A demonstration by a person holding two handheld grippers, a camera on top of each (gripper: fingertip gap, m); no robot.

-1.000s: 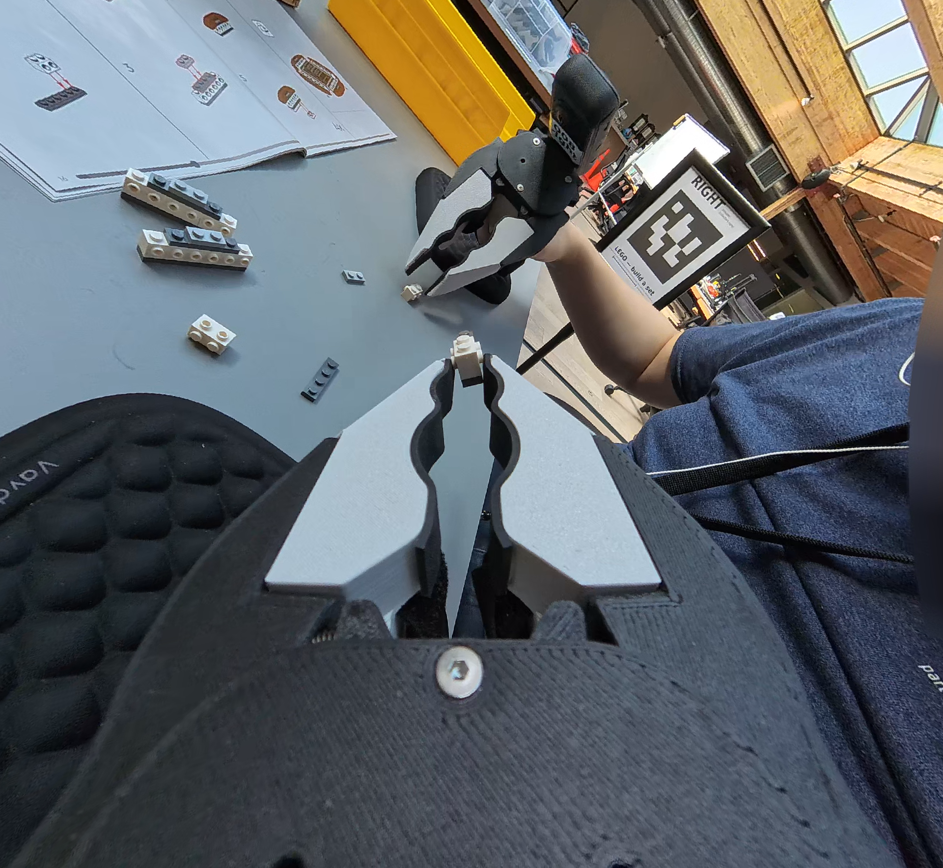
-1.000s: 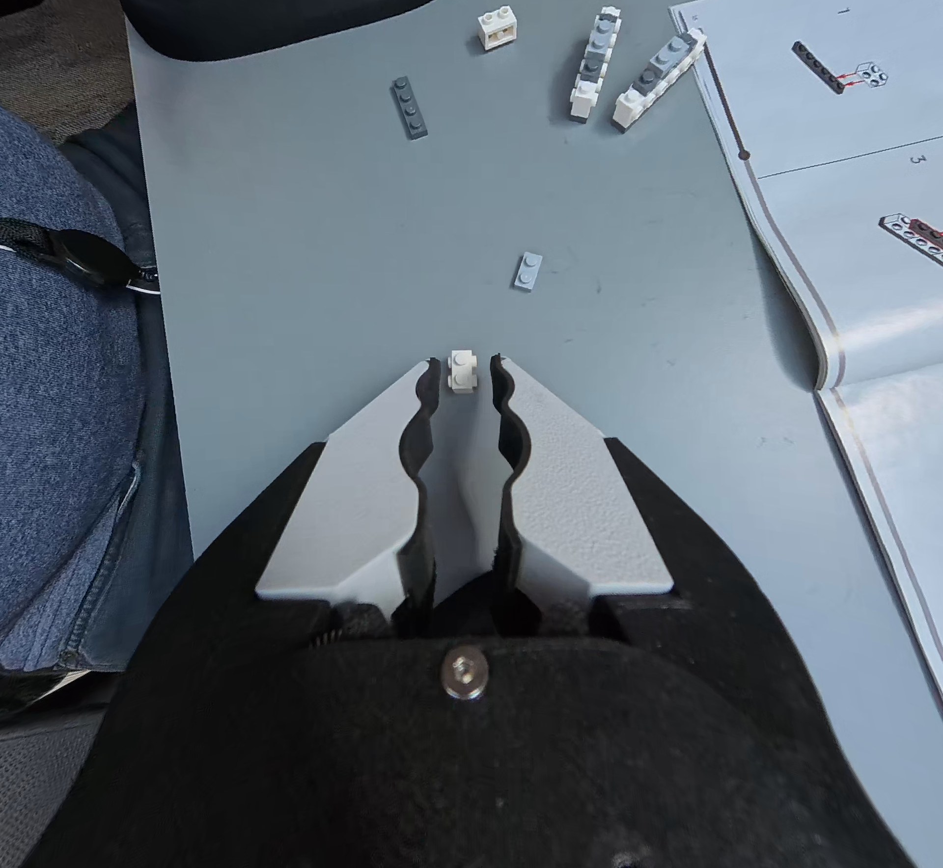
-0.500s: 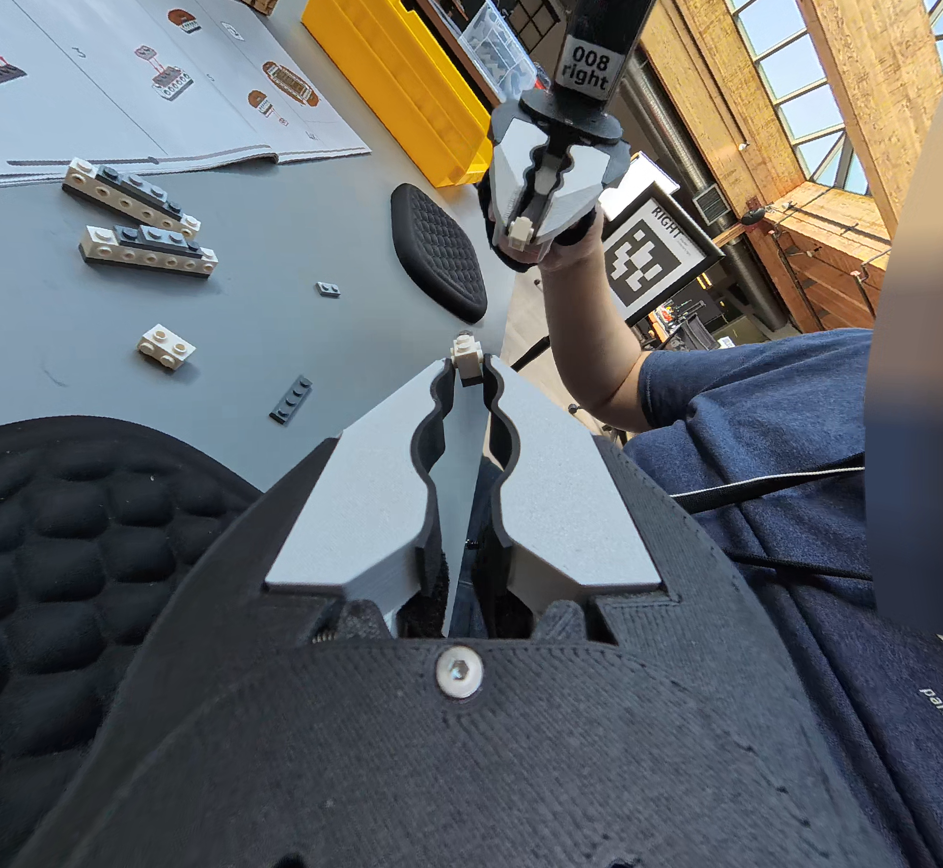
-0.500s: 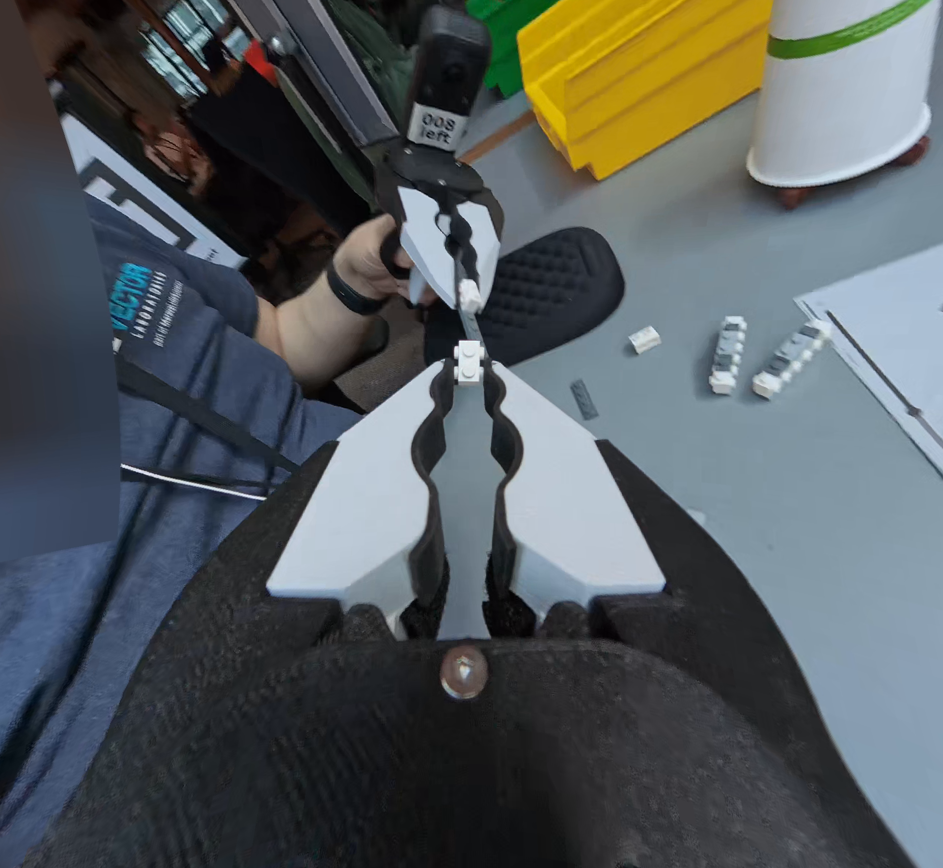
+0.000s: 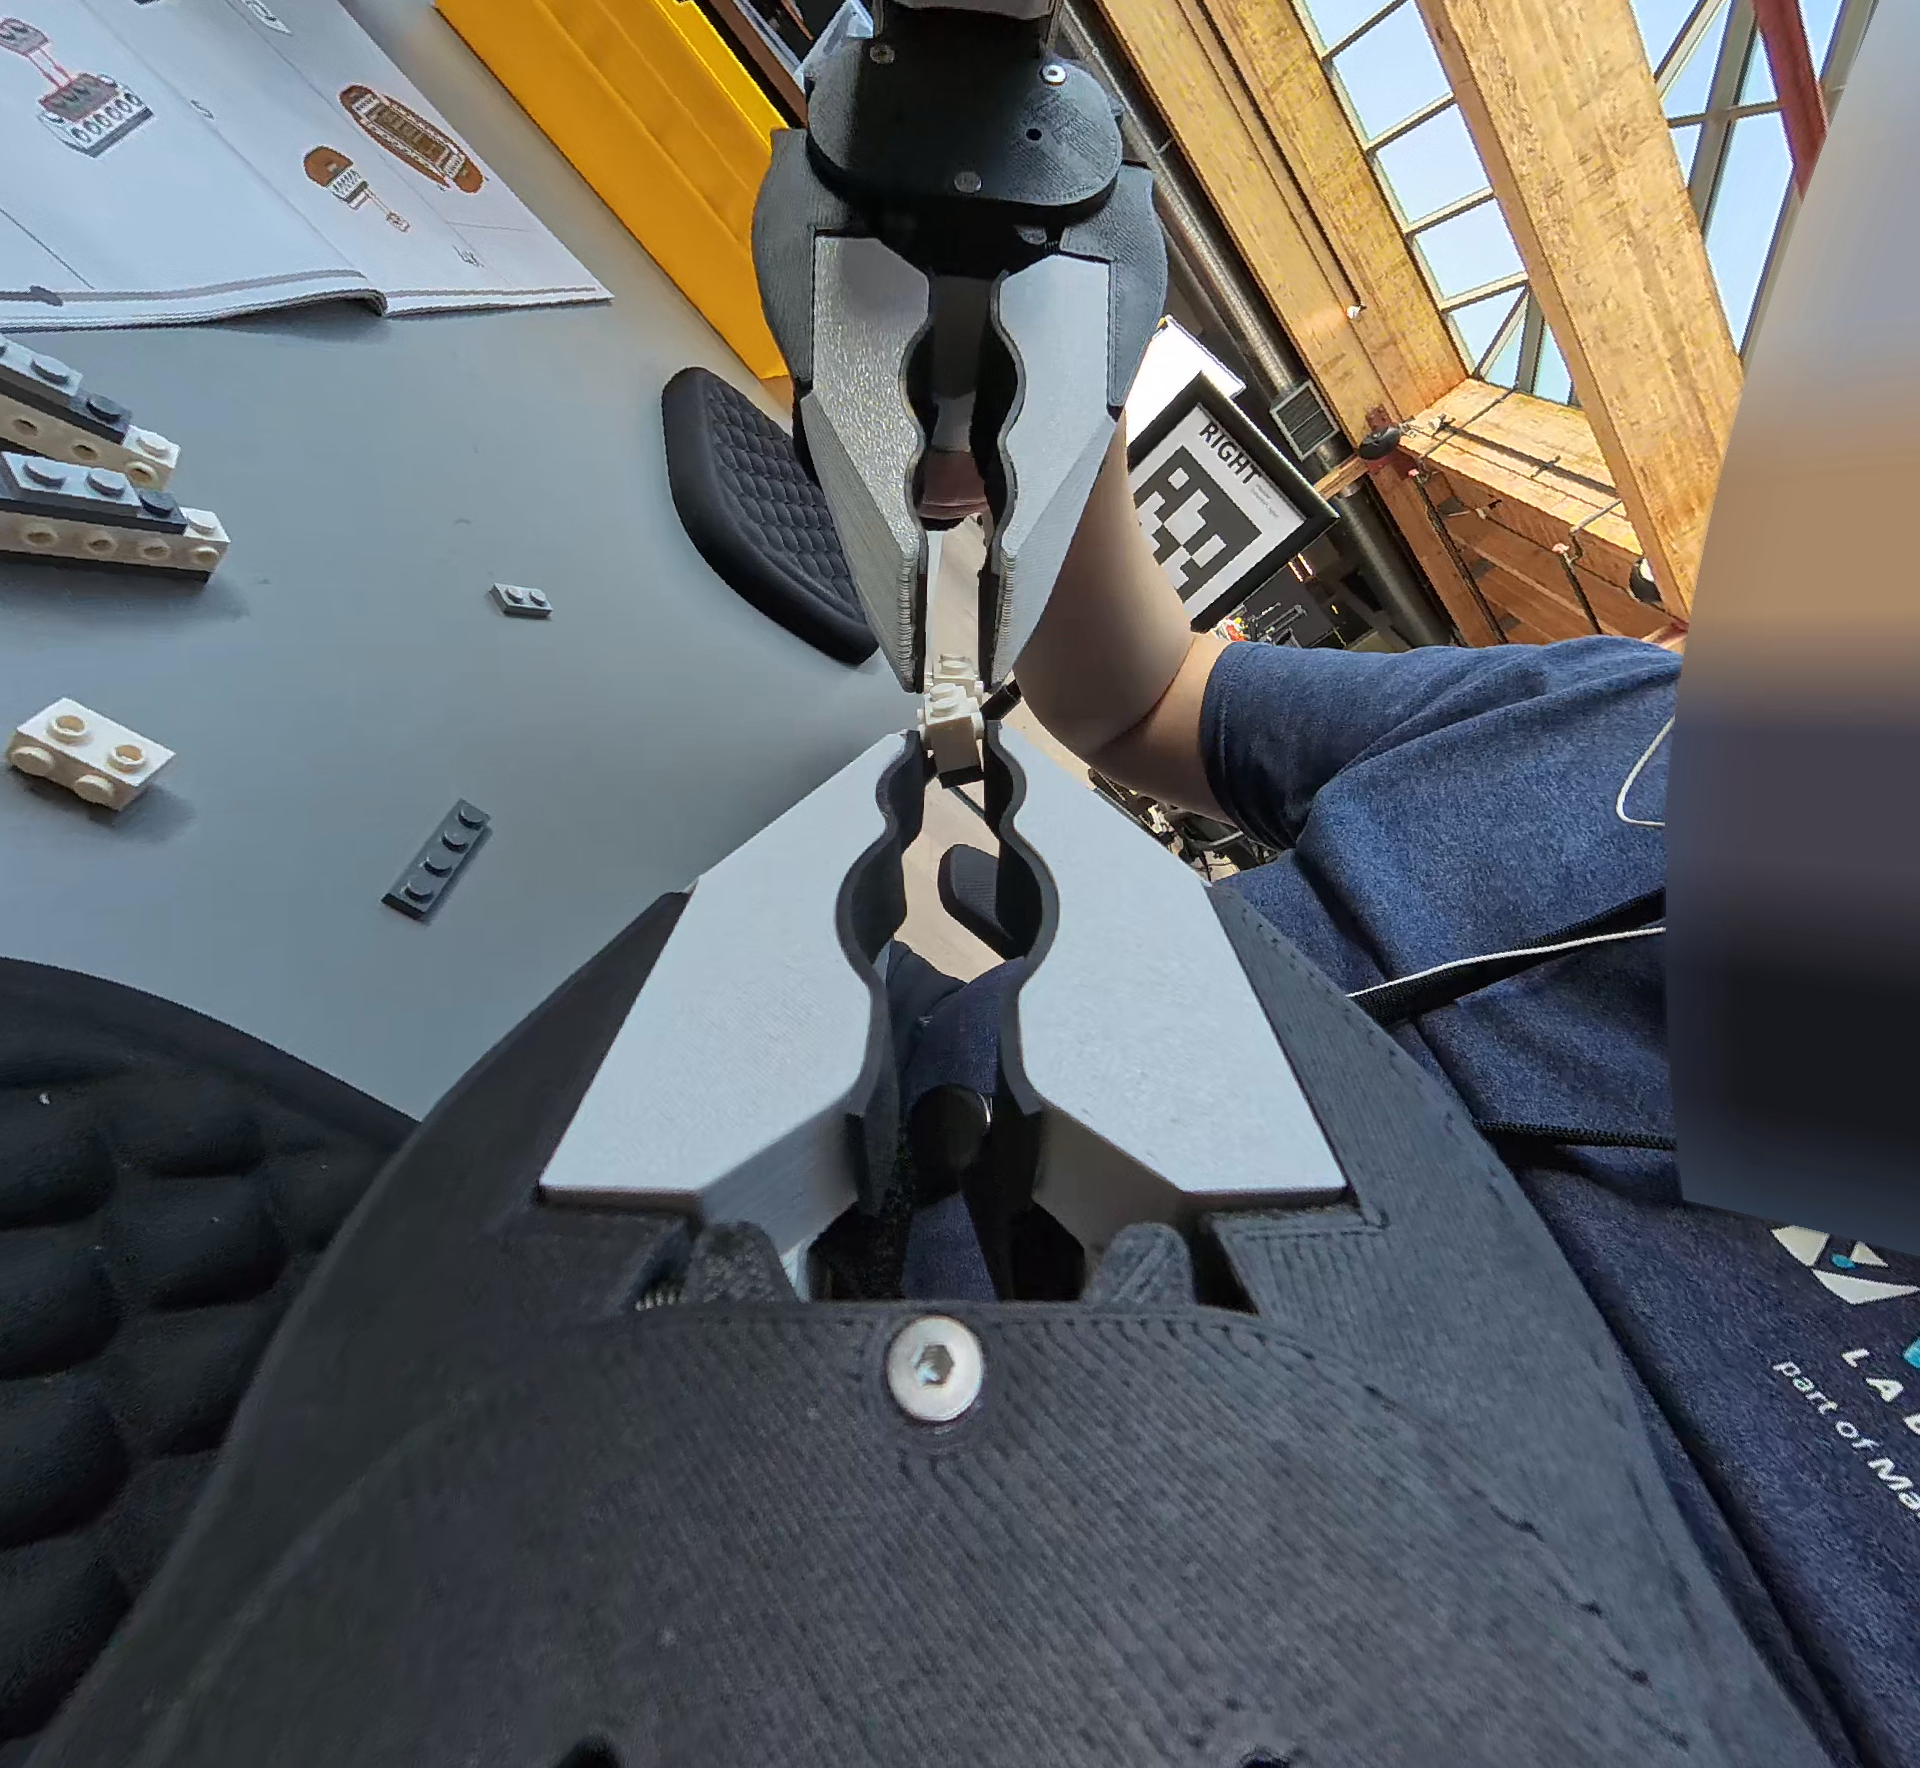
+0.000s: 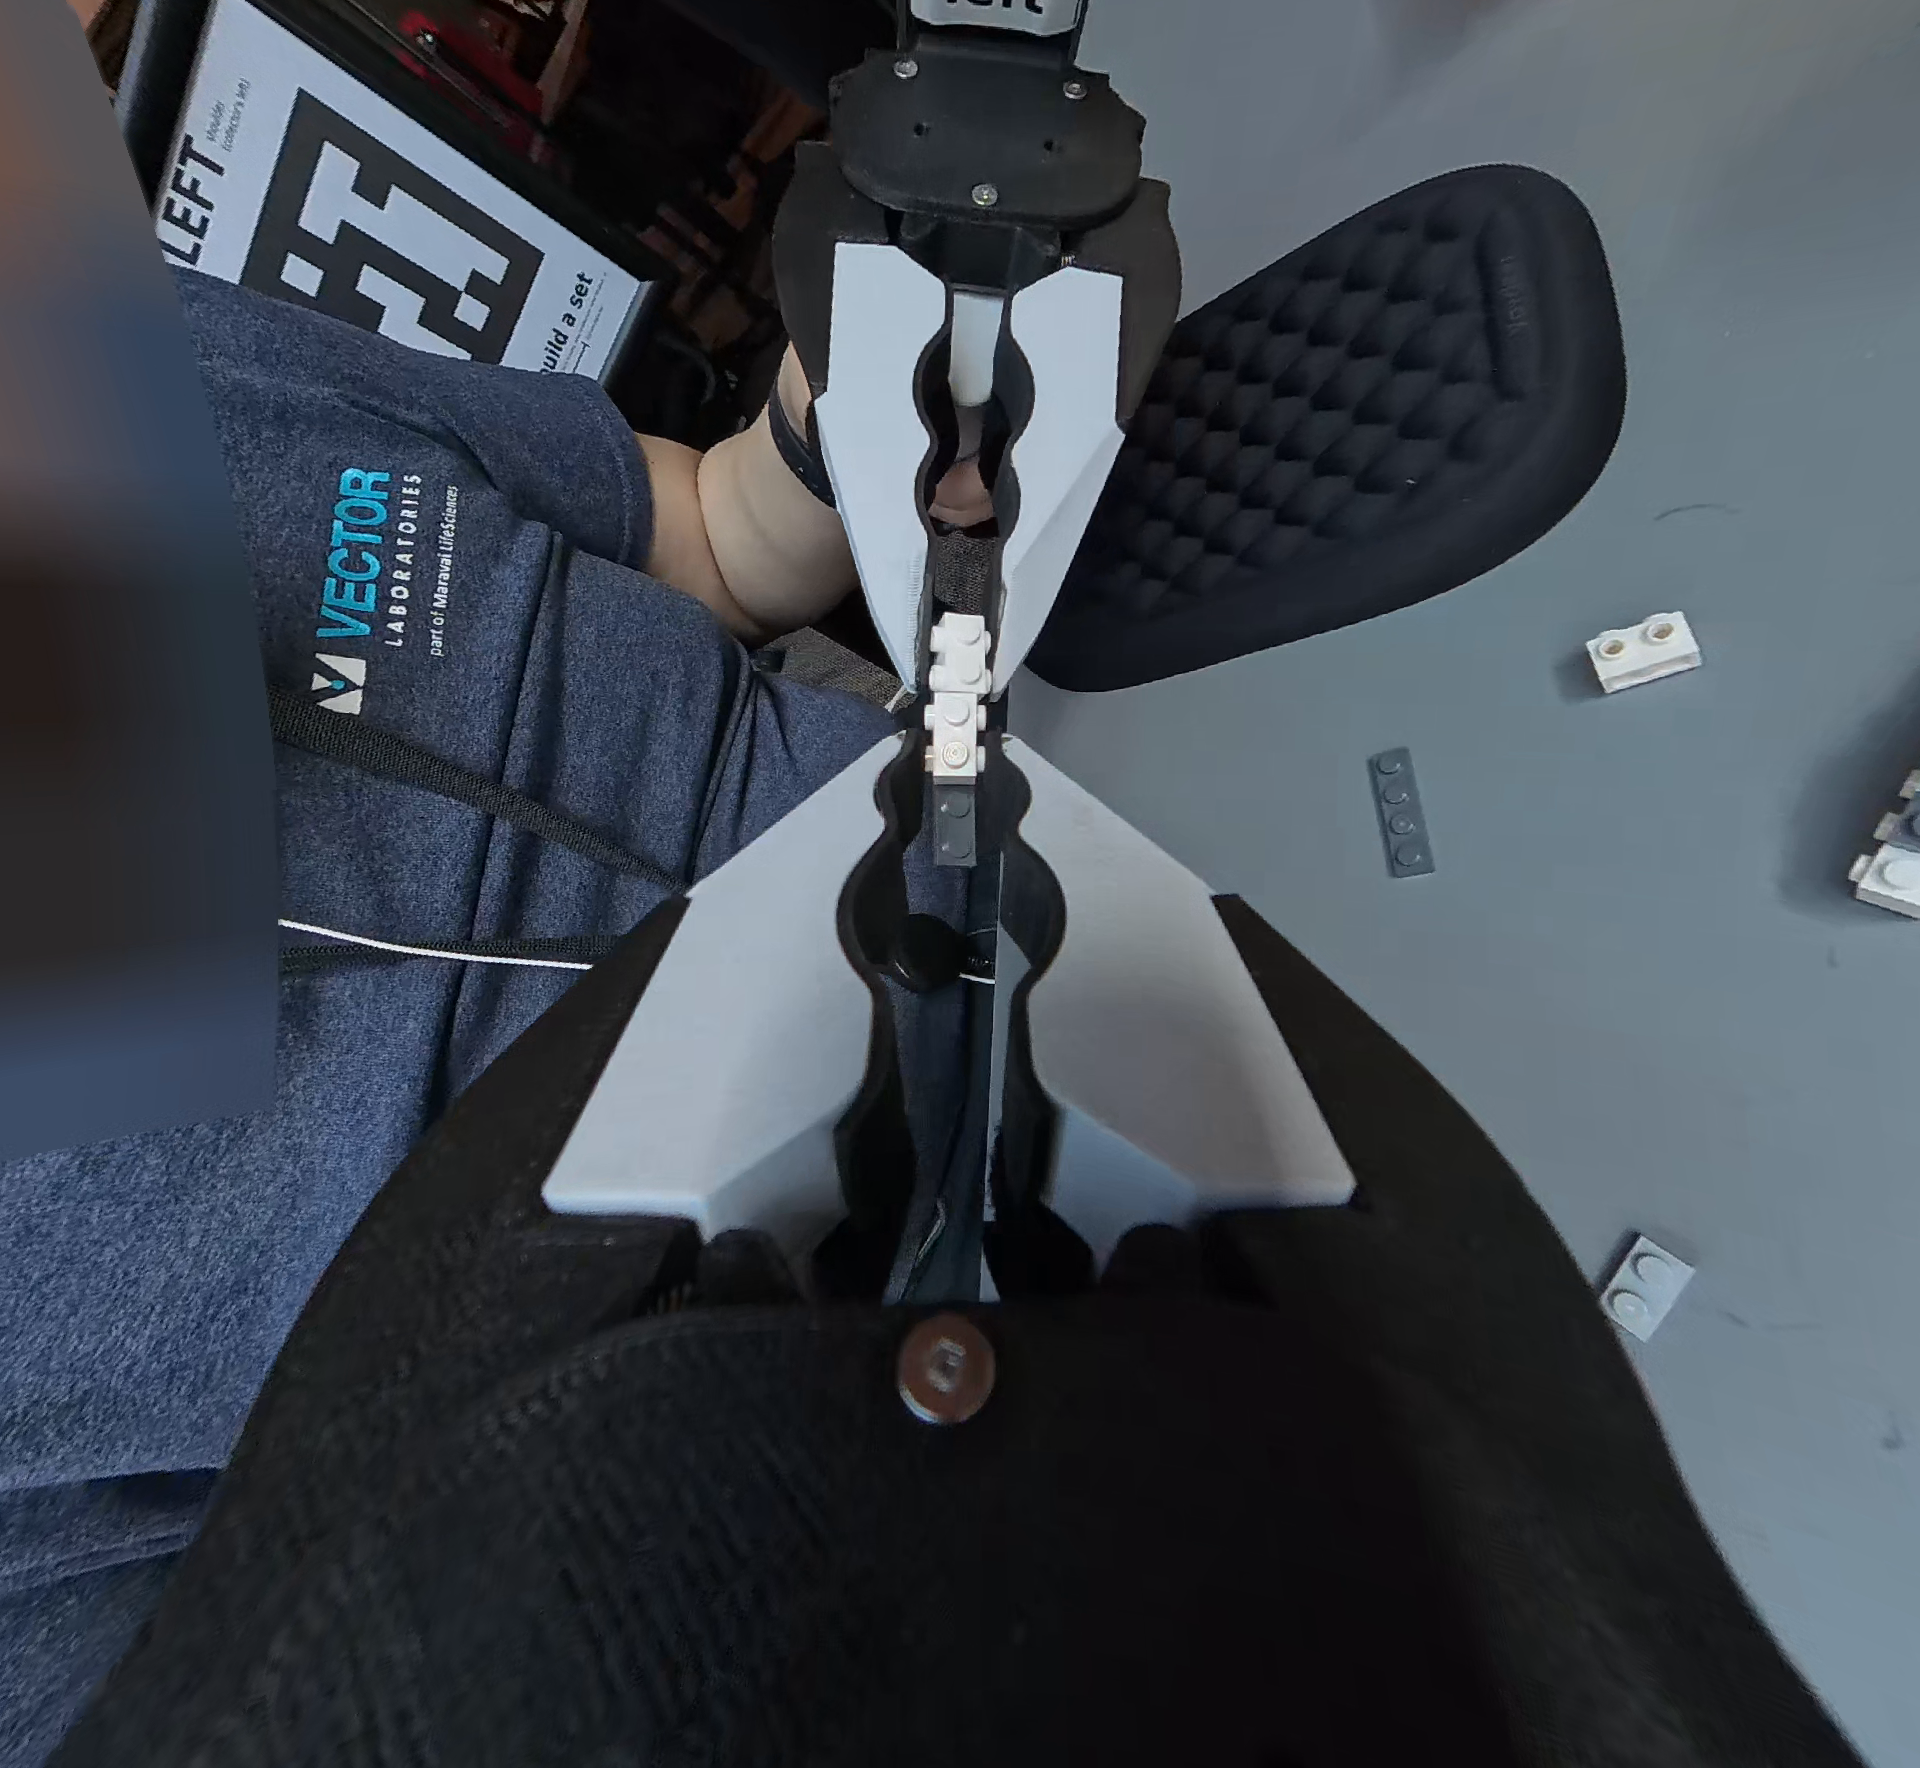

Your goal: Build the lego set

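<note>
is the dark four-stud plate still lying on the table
Yes, the dark four-stud plate lies flat on the grey table, apart from both grippers.

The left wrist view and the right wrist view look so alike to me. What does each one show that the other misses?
Only the left wrist view shows the open instruction booklet, the yellow bin and the skylights overhead. Only the right wrist view shows a dark grey plate under the right gripper's white piece. Both show the two grippers tip to tip, the left gripper gripping its own white piece, with a white brick and a four-stud dark plate on the table.
</note>
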